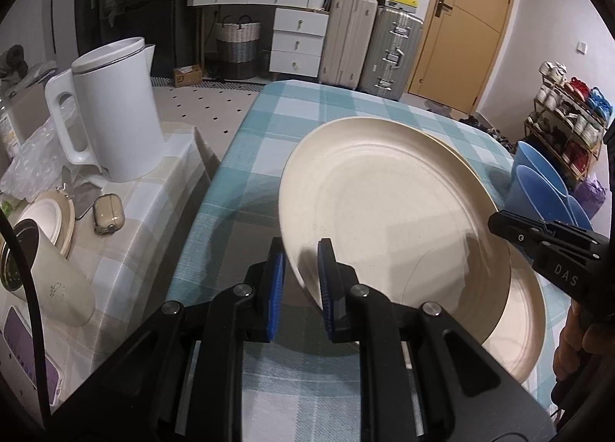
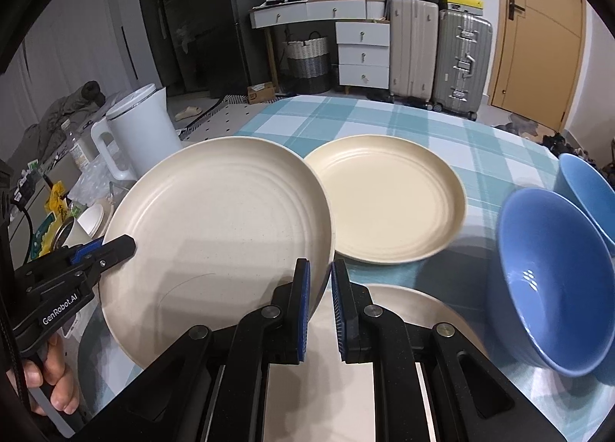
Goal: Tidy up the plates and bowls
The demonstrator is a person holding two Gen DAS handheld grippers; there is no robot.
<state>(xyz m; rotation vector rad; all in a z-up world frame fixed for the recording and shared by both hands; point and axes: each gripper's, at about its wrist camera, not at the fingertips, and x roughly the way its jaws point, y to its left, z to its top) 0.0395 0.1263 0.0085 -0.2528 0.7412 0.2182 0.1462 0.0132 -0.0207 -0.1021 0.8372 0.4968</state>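
Left gripper point(image 1: 300, 284) and right gripper point(image 2: 319, 307), jaws nearly closed, pinch opposite rims of the raised cream plate point(image 2: 219, 226), tilted above the checked tablecloth point(image 2: 384, 119). Second plate point(image 2: 388, 203) beyond; third plate point(image 2: 403, 307) beneath; blue bowls point(image 2: 549, 280) right.

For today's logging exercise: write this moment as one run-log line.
left gripper: shut on lifted plate | right gripper: shut on same plate | other plates on table: two | blue bowls: untouched

I read the lifted plate point(image 2: 215, 226) as matt, faintly speckled cream plastic; bowl point(image 2: 546, 280) at 3 o'clock, glossy blue. Tablecloth point(image 1: 246, 157): woven check cloth. Gripper pads point(image 2: 303, 311): ribbed blue rubber. Kettle point(image 1: 115, 111): smooth white plastic.
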